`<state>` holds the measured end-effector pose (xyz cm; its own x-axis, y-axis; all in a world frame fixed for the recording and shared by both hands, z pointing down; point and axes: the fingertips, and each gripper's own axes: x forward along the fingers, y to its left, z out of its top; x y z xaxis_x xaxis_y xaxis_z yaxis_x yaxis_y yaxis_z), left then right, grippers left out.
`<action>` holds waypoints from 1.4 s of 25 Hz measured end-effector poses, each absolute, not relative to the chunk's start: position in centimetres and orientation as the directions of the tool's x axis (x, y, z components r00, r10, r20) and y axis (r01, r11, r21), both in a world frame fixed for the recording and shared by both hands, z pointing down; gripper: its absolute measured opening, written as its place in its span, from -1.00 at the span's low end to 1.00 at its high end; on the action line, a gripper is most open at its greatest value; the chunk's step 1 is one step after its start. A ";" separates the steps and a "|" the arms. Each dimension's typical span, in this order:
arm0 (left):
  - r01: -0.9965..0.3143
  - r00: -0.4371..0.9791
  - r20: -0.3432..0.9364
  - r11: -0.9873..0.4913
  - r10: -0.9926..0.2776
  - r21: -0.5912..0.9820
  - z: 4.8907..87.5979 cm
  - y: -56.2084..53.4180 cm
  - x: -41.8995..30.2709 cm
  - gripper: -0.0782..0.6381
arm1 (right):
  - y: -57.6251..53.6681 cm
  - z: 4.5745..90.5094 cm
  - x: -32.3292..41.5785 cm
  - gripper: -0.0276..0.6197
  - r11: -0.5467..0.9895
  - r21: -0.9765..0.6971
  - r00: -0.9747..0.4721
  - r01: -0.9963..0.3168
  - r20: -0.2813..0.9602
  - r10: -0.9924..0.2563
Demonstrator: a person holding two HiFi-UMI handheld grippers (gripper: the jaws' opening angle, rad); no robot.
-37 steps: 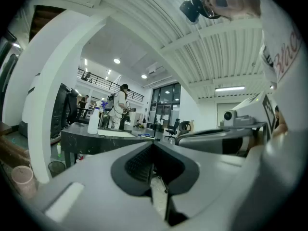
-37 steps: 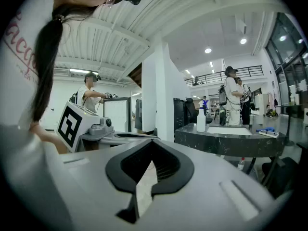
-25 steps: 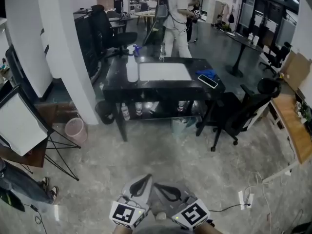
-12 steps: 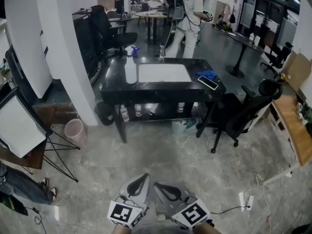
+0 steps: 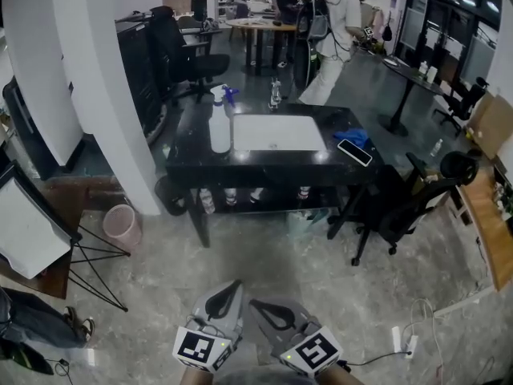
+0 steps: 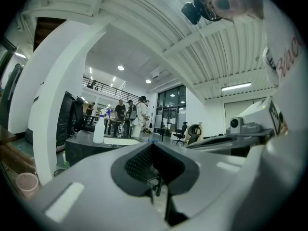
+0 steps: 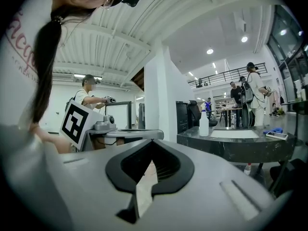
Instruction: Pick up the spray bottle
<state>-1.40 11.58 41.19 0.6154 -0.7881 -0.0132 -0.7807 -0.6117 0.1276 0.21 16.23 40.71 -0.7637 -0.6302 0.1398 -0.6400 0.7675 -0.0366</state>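
Step in hand, by judgement: the approach, with no reach begun. The left gripper [image 5: 224, 303] and the right gripper [image 5: 272, 315] sit low and near, side by side. Each has its jaws closed together with nothing between them.

The spray bottle [image 5: 219, 127] stands upright on the far black table [image 5: 264, 160]. It is towards the table's left end, just beside the left edge of a white mat [image 5: 276, 132], and well apart from both grippers. The bottle is pale with a white trigger head; its fill level cannot be told.

The next move likely calls for nearing the table, then parting one gripper's jaws to take the bottle's body.
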 end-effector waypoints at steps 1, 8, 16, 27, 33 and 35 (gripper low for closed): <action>-0.780 0.616 -0.016 -0.612 -0.788 0.126 41.0 10.6 -1.7 -0.78 | 15.3 40.6 0.0 -0.91 0.767 -0.036 -0.763 -0.640 0.139 -0.631; -0.754 0.650 -0.012 -0.646 -0.760 0.116 40.7 3.8 -2.8 -0.78 | 8.3 39.9 -1.8 -0.91 0.754 -0.028 -0.750 -0.657 0.133 -0.648; -0.710 0.700 -0.028 -0.700 -0.713 0.080 40.3 -3.3 -3.9 -0.78 | 0.3 39.4 -3.1 -0.91 0.712 -0.029 -0.710 -0.702 0.111 -0.696; -0.703 0.706 -0.040 -0.706 -0.707 0.084 39.4 -9.8 -4.9 -0.78 | -5.7 39.1 -4.0 -0.91 0.690 -0.037 -0.689 -0.723 0.123 -0.714; -0.724 0.684 -0.038 -0.684 -0.729 0.089 39.5 -13.6 -5.6 -0.78 | -10.0 39.2 -3.9 -0.91 0.698 -0.026 -0.696 -0.716 0.116 -0.709; -0.733 0.673 -0.036 -0.673 -0.738 0.098 39.8 -15.5 -5.8 -0.78 | -11.9 39.1 -3.8 -0.91 0.700 -0.022 -0.697 -0.714 0.112 -0.708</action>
<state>-5.79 -15.53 39.76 0.6735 -0.7384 -0.0356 -0.7330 -0.6732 0.0976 -3.77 -11.86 39.09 -0.6973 -0.7080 0.1118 -0.7140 0.6998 -0.0223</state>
